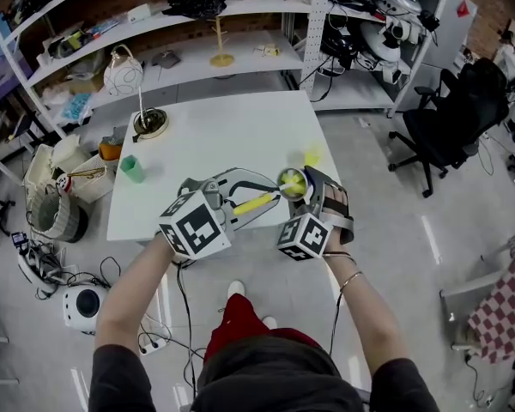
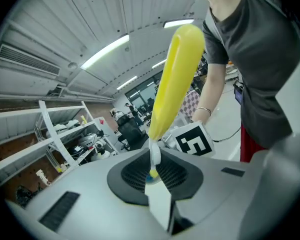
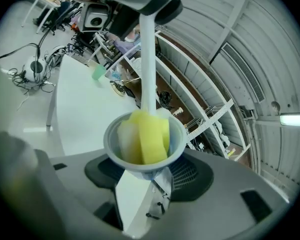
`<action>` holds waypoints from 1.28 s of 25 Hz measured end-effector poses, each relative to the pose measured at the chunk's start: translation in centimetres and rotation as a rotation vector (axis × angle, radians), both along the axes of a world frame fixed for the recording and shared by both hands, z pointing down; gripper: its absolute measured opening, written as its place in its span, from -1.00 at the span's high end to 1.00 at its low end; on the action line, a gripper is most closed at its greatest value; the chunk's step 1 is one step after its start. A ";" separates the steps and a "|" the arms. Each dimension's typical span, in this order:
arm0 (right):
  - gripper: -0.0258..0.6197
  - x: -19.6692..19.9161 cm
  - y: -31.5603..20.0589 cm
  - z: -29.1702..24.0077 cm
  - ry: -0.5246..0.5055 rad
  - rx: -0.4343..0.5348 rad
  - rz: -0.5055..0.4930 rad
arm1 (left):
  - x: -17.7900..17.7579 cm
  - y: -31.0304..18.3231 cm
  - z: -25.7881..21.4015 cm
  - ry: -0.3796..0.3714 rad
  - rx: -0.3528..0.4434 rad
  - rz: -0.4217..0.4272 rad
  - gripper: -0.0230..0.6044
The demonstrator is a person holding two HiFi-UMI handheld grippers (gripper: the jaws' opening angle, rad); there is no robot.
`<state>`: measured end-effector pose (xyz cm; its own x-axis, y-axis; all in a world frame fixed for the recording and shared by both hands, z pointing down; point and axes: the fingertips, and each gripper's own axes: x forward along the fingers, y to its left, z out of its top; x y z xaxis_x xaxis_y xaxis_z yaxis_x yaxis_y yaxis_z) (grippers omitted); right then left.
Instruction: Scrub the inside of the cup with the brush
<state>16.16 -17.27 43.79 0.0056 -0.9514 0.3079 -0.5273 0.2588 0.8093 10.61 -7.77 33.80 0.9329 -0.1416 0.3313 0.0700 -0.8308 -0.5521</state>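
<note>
Over the table's near edge my right gripper [image 1: 305, 192] is shut on a small pale grey cup [image 1: 292, 183], held tipped with its mouth toward my left gripper. In the right gripper view the cup [image 3: 121, 159] sits between the jaws with the brush's yellow and white sponge head [image 3: 145, 136] down inside it. The brush's white stem [image 3: 148, 59] rises out of the cup. My left gripper [image 1: 251, 199] is shut on the brush, whose yellow handle [image 1: 256, 202] shows between the two grippers. In the left gripper view that handle [image 2: 175, 79] sticks up past the shut jaws.
The white table [image 1: 223, 144] carries a green cup [image 1: 133, 169] at its left side, a round-based stand [image 1: 148, 123] at the back left and a small yellow thing [image 1: 312, 157] on the right. Shelves [image 1: 197, 50] stand behind it, an office chair [image 1: 451, 118] to the right, and bins and cables on the floor at the left.
</note>
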 end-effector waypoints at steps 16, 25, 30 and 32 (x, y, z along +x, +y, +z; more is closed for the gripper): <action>0.08 2.3 -1.1 1.4 0.048 -0.016 0.158 | -1.6 -8.0 1.1 0.536 -0.835 -0.586 0.79; 0.08 1.8 -1.1 1.1 0.124 -0.046 0.150 | -3.6 -8.7 2.7 0.674 -1.105 -0.632 0.79; 0.10 0.9 -0.6 2.2 0.039 -0.120 0.092 | -2.8 -6.7 1.6 0.477 -0.806 -0.438 0.79; 0.11 0.6 -0.4 2.6 0.020 -0.148 0.071 | -2.2 -5.5 1.2 0.375 -0.662 -0.339 0.79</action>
